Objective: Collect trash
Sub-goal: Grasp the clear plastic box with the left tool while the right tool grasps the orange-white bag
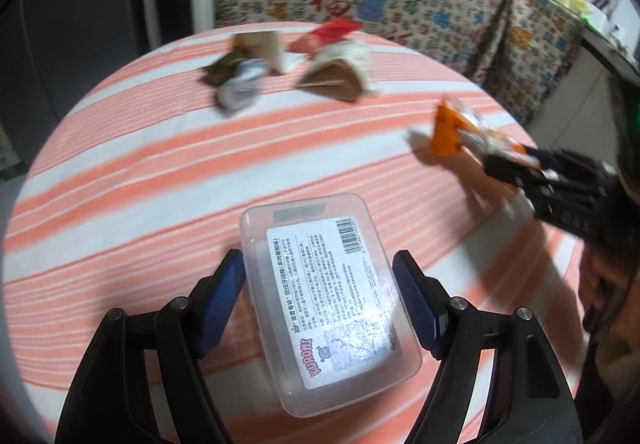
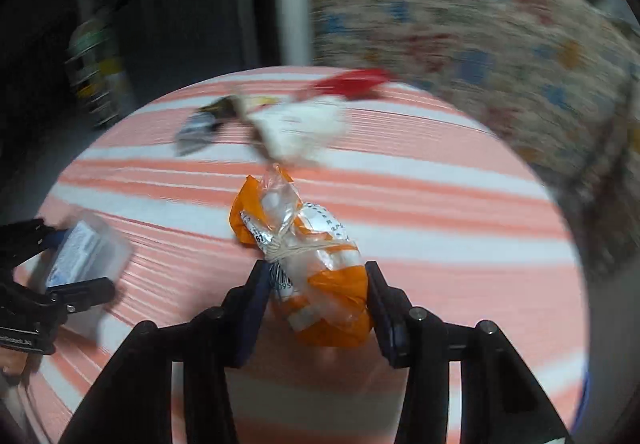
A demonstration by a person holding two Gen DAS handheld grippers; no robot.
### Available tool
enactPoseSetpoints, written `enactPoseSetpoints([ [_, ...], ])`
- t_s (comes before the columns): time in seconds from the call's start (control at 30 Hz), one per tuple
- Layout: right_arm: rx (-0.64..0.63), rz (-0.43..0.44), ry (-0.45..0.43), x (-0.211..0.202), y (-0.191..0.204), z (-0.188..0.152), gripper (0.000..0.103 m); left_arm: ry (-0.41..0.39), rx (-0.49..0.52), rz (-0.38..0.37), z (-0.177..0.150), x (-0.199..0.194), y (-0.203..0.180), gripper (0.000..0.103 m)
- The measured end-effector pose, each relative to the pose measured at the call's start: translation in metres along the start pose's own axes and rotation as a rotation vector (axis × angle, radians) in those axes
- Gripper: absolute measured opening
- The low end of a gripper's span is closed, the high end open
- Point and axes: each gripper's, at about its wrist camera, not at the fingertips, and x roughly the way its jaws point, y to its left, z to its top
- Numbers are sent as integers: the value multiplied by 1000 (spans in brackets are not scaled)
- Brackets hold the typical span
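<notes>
Gripping a clear plastic box (image 1: 328, 308) between its jaws, your left gripper (image 1: 320, 304) held it just above the striped bench (image 1: 120, 172). Your right gripper (image 2: 316, 304) had its jaws clamped on an orange-and-clear wrapper bundle (image 2: 304, 252), also over the bench. Farther back, a red wrapper (image 1: 332, 30), a brown-and-white wrapper (image 1: 340, 72) and a silver wrapper (image 1: 240, 86) lay close together.
</notes>
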Motion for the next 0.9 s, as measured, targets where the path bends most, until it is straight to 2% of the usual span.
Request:
enactPoseSetpoints([
  [0.07,26,-70,-28,-17,-13,-22,49,-3,11,-6,2,7,-13,76],
  [0.1,34,-75,-34,-19,-16,-28,50,-1,11,2,3,11,-19,78],
  [0.17,67,-44,-39,-19,-24,-37,58,-5,18,28,1,12,-26,83],
  [0.2,82,-22,-17,-14,-27,-38,66,-5,24,42,1,13,-27,85],
  [0.27,106,28,26,-5,-32,-36,69,3,41,98,0,16,-27,91],
  [0.33,94,38,33,-3,-30,-33,79,4,62,156,-3,20,-23,103],
  [0.4,38,21,56,5,-21,-28,89,7,32,161,-5,18,-14,103],
  [0.47,-14,6,63,6,-9,-30,90,3,8,181,-4,18,-7,103],
  [0.63,-12,30,70,12,-13,-26,95,2,1,193,-6,17,-4,103],
  [0.9,-13,34,75,11,-12,-25,96,-2,-21,205,-8,16,-8,103],
])
